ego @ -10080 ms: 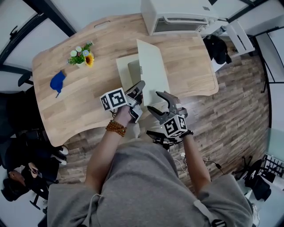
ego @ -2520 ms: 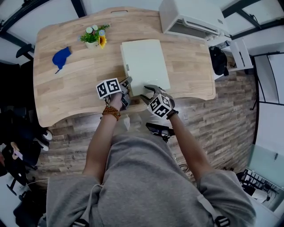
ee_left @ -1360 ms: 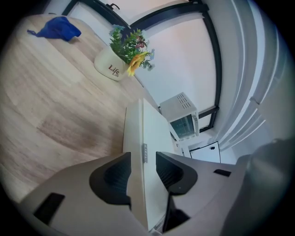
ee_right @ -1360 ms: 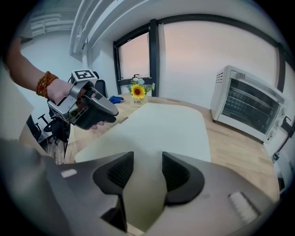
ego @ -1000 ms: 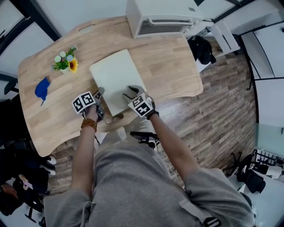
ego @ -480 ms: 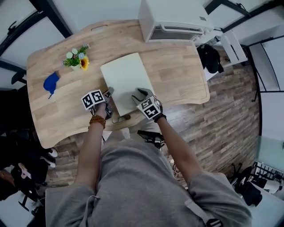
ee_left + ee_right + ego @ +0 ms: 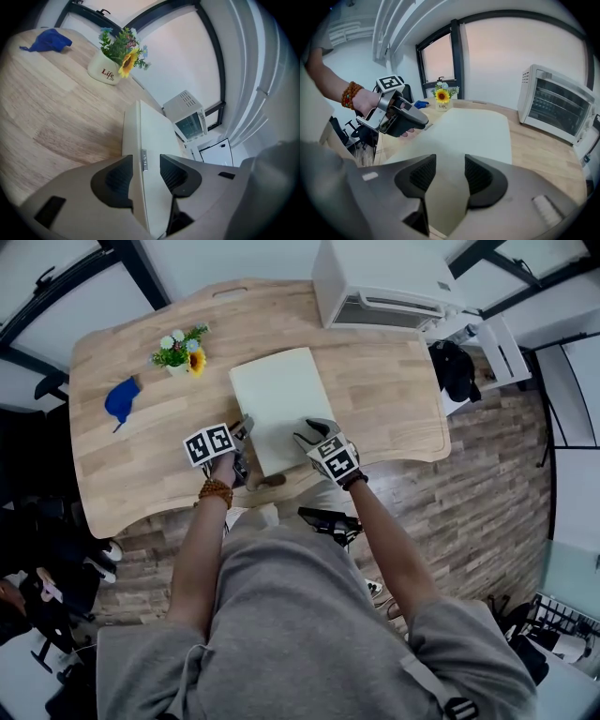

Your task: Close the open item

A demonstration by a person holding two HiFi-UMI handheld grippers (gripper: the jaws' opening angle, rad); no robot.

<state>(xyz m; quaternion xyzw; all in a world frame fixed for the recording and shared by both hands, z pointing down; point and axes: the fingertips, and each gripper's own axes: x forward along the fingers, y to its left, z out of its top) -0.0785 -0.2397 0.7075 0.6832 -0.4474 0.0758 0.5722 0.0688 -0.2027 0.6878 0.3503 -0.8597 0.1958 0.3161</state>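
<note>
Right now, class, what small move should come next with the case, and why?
Probably draw both grippers back. The case looks flat and shut on the table. The left gripper stands open astride its left edge, and the right gripper hangs open over its near end, so neither grips anything.

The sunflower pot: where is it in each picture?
Head view: sunflower pot in the upper left.
Left gripper view: top middle, close up.
Right gripper view: small, centre, far back.
Shared landmark: the white oven.
</note>
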